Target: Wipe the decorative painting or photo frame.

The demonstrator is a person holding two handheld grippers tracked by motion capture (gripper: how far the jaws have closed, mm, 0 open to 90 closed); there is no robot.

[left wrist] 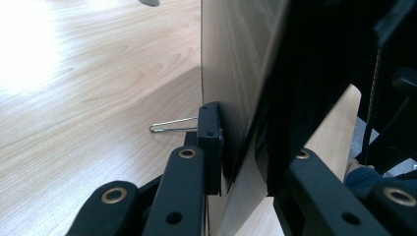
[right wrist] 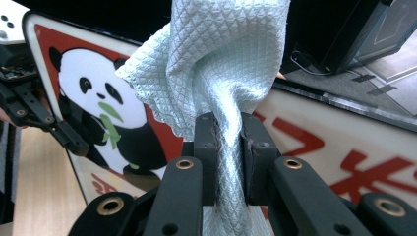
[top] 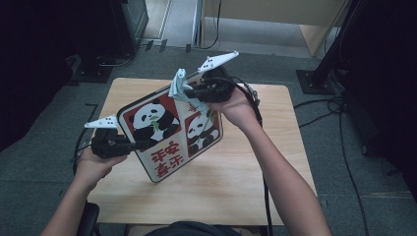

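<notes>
A glossy board point(top: 169, 130) printed with two pandas and red characters is held tilted above the wooden table point(top: 255, 162). My left gripper point(top: 140, 144) is shut on the board's left edge. In the left gripper view the board point(left wrist: 236, 73) stands edge-on between the jaws of my left gripper point(left wrist: 246, 157). My right gripper point(top: 189, 92) is at the board's upper edge, shut on a pale blue waffle-weave cloth point(top: 178, 84). In the right gripper view the cloth point(right wrist: 226, 59) rises bunched from my right gripper point(right wrist: 229, 157), in front of the panda board point(right wrist: 98, 113).
A thin metal wire loop point(left wrist: 172, 125) sticks out beside the left pad. Grey carpet surrounds the table. Cables point(top: 339, 118) trail on the floor at the right, and a black stand base point(top: 314, 81) sits behind the table's far right corner.
</notes>
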